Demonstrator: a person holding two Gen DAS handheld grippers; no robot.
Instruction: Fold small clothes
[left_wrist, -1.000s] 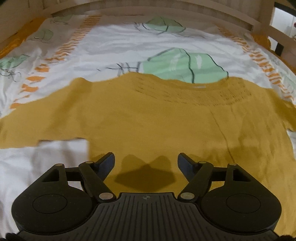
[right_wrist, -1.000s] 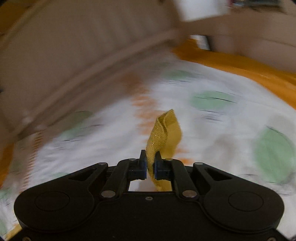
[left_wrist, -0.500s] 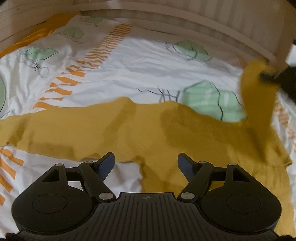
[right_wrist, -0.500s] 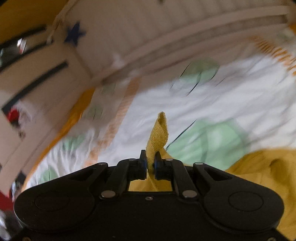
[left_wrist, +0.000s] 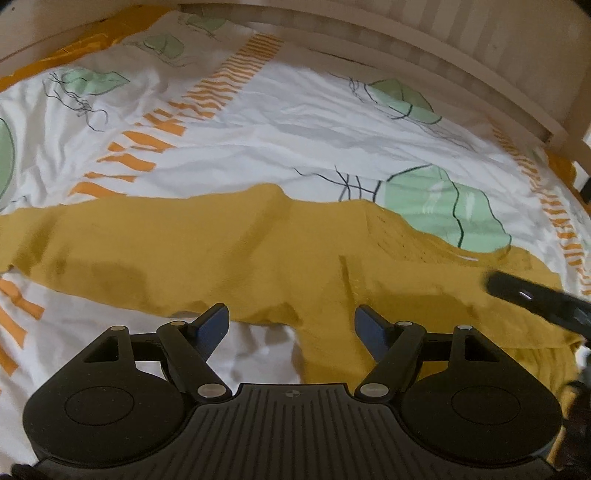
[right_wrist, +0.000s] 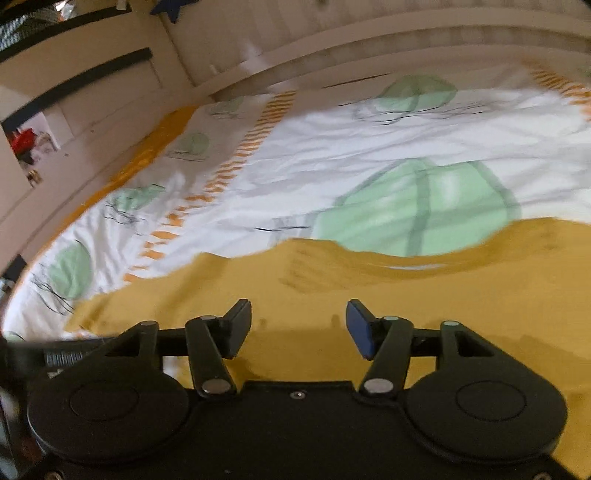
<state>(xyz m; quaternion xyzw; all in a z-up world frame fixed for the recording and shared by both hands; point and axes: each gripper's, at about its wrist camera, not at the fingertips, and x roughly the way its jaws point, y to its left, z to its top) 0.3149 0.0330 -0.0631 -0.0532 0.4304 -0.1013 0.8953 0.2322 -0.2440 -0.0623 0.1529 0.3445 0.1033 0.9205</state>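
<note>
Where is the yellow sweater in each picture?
Left wrist: the yellow sweater runs across the middle, left edge to right, just past the open jaws.
Right wrist: it fills the lower middle and right, under the open jaws.
Shared landmark: the big green leaf print on the sheet, beside the neckline.

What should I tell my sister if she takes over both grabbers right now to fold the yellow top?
Left gripper: open, holding nothing, low over the yellow top.
Right gripper: open too, holding nothing, over the same top.
The top lies spread on the patterned bedsheet, one long sleeve stretched out to the left.
Done: one part looks laid over the body, though that is hard to confirm.
Left: fold in the stretched-out sleeve, then fold the body.
</note>
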